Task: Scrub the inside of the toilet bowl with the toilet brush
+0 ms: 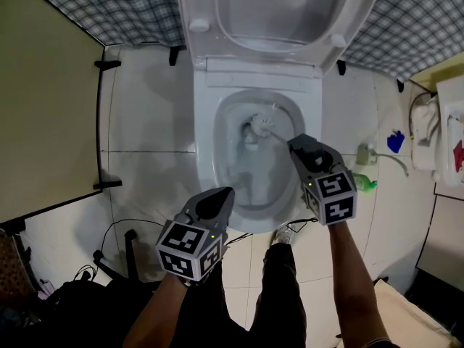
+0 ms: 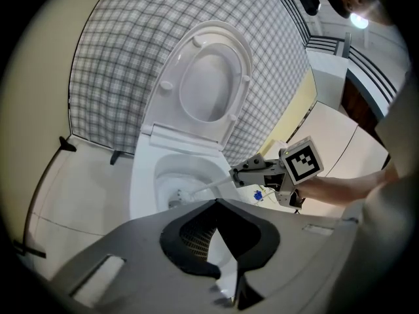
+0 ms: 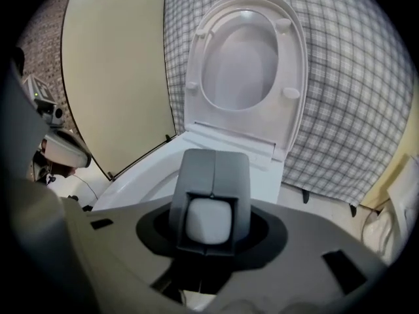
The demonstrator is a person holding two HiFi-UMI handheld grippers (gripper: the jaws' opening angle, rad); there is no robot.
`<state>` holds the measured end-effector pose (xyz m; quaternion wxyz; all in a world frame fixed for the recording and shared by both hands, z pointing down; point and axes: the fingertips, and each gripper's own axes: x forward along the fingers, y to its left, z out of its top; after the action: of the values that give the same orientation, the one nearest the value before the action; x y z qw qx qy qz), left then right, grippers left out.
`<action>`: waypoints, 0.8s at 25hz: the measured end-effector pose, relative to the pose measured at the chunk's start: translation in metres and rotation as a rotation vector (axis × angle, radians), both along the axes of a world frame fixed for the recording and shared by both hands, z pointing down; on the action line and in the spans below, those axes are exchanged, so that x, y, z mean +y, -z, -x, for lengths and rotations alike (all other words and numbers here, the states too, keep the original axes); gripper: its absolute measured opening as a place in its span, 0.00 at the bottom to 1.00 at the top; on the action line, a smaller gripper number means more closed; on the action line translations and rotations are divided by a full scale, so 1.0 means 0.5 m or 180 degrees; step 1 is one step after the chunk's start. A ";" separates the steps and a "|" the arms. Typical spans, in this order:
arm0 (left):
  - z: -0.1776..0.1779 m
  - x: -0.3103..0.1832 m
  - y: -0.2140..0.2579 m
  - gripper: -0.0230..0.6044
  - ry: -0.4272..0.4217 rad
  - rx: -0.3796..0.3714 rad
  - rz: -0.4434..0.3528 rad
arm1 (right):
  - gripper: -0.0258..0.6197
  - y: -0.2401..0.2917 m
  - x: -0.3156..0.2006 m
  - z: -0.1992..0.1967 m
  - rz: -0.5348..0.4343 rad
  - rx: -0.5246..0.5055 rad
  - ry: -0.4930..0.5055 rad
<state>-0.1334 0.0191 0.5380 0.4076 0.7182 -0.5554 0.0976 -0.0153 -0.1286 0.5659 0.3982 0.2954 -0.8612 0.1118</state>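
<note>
The white toilet [image 1: 204, 107] stands with its seat and lid [image 1: 279, 9] raised. Inside the bowl [image 1: 233, 114], the white toilet brush head [image 1: 256, 127] rests near the back wall, and its handle [image 1: 278, 134] slants up to the right. My right gripper [image 1: 293, 142] is shut on that handle over the bowl's right rim; in the right gripper view the handle's white end [image 3: 209, 218] sits between the closed jaws. My left gripper [image 1: 220, 193] hovers at the bowl's front rim, shut and holding nothing. From the left gripper view I see the brush handle [image 2: 206, 190] and the right gripper [image 2: 239, 174].
A beige partition [image 1: 43, 107] closes off the left side. A green bottle [image 1: 366, 185], a second bottle [image 1: 366, 153] and a blue item [image 1: 395, 141] lie on the floor at the right, beside white fittings [image 1: 435, 133]. Cables [image 1: 116, 230] trail at lower left. My shoe [image 1: 284, 234] stands by the bowl's front.
</note>
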 end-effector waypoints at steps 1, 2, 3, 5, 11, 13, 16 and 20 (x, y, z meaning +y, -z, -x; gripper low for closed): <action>0.002 0.001 -0.001 0.05 0.0003 0.0002 0.0001 | 0.32 0.001 0.000 0.008 0.0006 -0.0046 -0.0031; 0.005 0.001 -0.002 0.05 0.0008 0.0003 0.0002 | 0.32 0.003 0.001 0.017 0.0009 -0.0093 -0.0053; 0.008 0.002 -0.004 0.05 0.0012 0.0004 0.0003 | 0.32 0.006 0.002 0.025 0.0009 -0.0140 -0.0067; 0.010 0.003 -0.007 0.05 0.0020 0.0011 0.0008 | 0.32 0.011 0.006 0.042 0.0009 -0.0230 -0.0069; 0.009 0.005 -0.010 0.05 0.0028 0.0040 0.0018 | 0.32 0.007 0.044 0.095 0.0076 -0.0295 0.0195; 0.008 0.005 -0.010 0.05 0.0028 0.0041 0.0018 | 0.32 -0.004 0.067 0.103 0.0117 -0.0252 0.0319; 0.005 0.001 -0.010 0.05 0.0023 0.0043 0.0014 | 0.32 -0.019 0.097 0.097 0.0214 -0.0183 0.0425; -0.008 -0.002 -0.009 0.05 -0.0007 0.0057 0.0011 | 0.32 -0.041 0.149 0.061 0.0329 -0.0018 0.0602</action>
<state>-0.1295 0.0182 0.5427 0.4138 0.7189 -0.5508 0.0926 -0.0458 -0.0539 0.5865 0.4193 0.1916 -0.8794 0.1189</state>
